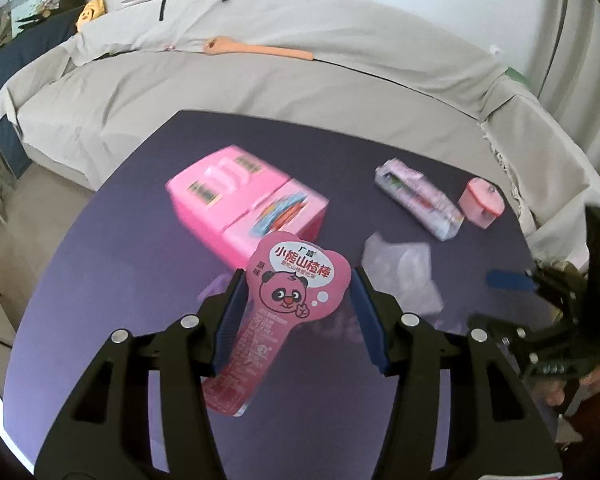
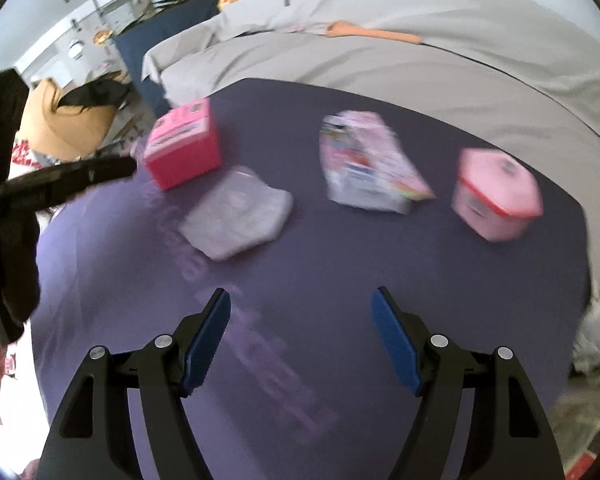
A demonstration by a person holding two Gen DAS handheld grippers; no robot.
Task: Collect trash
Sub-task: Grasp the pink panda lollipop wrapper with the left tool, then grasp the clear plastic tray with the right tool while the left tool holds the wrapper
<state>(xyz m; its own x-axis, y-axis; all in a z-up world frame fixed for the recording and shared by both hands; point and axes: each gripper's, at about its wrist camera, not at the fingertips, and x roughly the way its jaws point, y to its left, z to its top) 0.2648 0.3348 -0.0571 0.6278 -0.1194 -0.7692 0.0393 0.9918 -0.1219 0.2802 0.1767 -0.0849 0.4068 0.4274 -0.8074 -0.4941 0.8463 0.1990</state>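
My left gripper [image 1: 298, 272] is shut on a pink snack wrapper [image 1: 296, 280] with a cartoon panda face. The wrapper's wide head sits between the blue pads, and its long tail hangs down over the left finger. On the dark purple table [image 1: 120, 280] lie a crumpled clear plastic bag [image 1: 400, 268] [image 2: 240, 212] and a white-and-pink printed packet [image 1: 418, 200] [image 2: 368, 160]. My right gripper [image 2: 300, 291] hovers open over bare table [image 2: 340, 260], nothing between its pads, with the clear bag ahead to its left. One of its blue fingers [image 1: 508, 280] shows at the right edge of the left wrist view.
A pink box [image 1: 244, 200] [image 2: 184, 144] stands at the table's far left. A small pink container with a red rim [image 1: 482, 202] [image 2: 496, 194] stands at the far right. A sofa under a beige cover [image 1: 260, 80] runs behind the table. A person's hand shows at lower right [image 1: 556, 392].
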